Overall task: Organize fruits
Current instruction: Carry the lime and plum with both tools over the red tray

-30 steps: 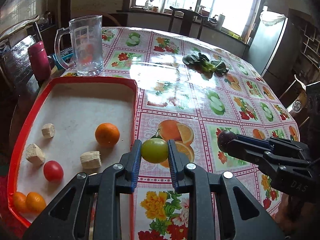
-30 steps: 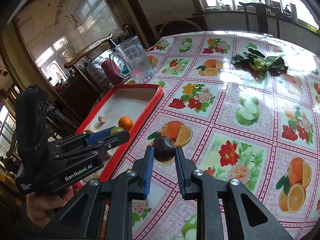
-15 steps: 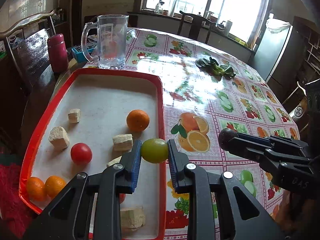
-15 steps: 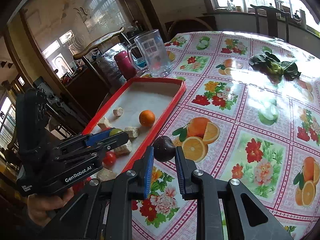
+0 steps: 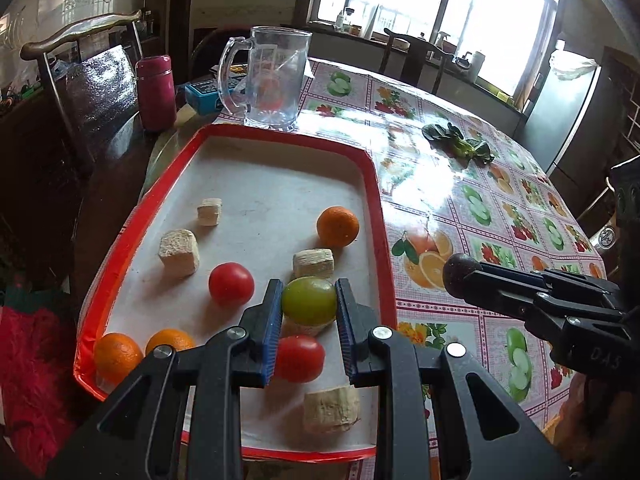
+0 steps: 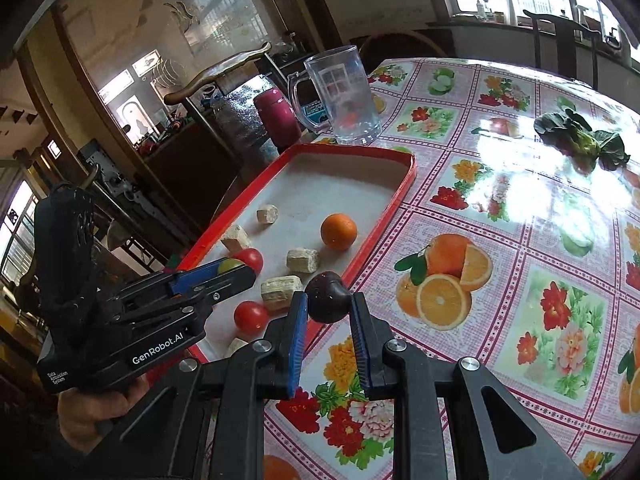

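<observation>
Two grippers each carry a fruit. The left gripper [image 5: 308, 304] is clamped on a green fruit [image 5: 309, 300], held low in the middle of the left wrist view, above the near end of the red-rimmed tray [image 5: 376, 184]. The right gripper [image 6: 329, 314] is clamped on a dark plum [image 6: 326, 297], which in its own view sits just over the tray's right rim, where red edge meets the flowered tablecloth [image 6: 500, 288].

Inside the tray, the lower half of the left view is crowded: two tomatoes [image 5: 231, 284], two oranges at the lower left corner [image 5: 118, 356], one orange near the right rim [image 5: 338, 226], and several pale blocks [image 5: 179, 253]. The upper half of the tray floor, toward the glass mug [image 5: 272, 80] standing just past the far rim, lies bare. To the right of the rim the tablecloth runs open up to a bunch of leafy greens [image 5: 460, 144] at upper right.
</observation>
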Motion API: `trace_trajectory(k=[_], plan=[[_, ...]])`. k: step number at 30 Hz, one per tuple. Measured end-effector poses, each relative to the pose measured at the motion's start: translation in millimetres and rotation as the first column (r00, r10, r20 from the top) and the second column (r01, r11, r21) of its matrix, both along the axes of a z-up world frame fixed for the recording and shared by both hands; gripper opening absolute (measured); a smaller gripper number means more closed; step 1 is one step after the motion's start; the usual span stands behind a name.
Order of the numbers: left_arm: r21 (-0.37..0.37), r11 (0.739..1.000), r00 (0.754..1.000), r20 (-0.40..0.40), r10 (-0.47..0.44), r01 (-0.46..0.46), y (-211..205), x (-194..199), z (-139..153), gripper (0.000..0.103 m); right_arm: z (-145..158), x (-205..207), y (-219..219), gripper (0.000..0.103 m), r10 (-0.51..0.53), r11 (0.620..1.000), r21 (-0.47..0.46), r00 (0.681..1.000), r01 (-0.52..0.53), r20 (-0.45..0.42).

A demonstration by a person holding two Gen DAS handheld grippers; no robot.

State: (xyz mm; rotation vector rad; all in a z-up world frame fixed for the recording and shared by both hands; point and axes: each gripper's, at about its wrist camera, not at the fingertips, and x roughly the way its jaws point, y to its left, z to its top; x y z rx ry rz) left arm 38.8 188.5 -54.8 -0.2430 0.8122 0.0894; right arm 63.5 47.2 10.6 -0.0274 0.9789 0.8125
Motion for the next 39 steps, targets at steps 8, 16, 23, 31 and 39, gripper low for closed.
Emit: trace_trajectory(k=[8,16,23,31,39], plan=[[-0.004,0.999,0.999,-0.002,0.033,-0.033,17.8,-8.0,-1.8,0.023,-4.7,-0.1,11.0,0.022,0.015,1.0,0.001,1.0,-0.015,-0.01],[-0.008,0.998,0.998,-0.006,0.061,-0.061,34.5,-14.0,-5.0,0.023,-9.3,0.0,22.1,0.022,0.032,0.999,-0.002,0.999,-0.032,-0.018],[-0.013,0.994,0.994,-0.008,0.107,-0.107,57.6,-21.5,-6.6,0.023,-14.3,4.1,29.1,0.022,0.033,0.999,-0.005,0.999,-0.033,-0.034],[-0.023,0.99,0.99,-0.02,0.141,-0.141,77.5,-20.6,-13.0,0.023,-20.2,8.3,38.1,0.022,0.046,0.999,-0.015,0.998,-0.047,-0.043],[-0.019,0.989,0.989,-0.027,0.143,-0.143,84.4,-10.4,-15.6,0.023,-26.5,14.3,50.6,0.022,0.06,0.998,-0.031,0.997,-0.062,-0.049]])
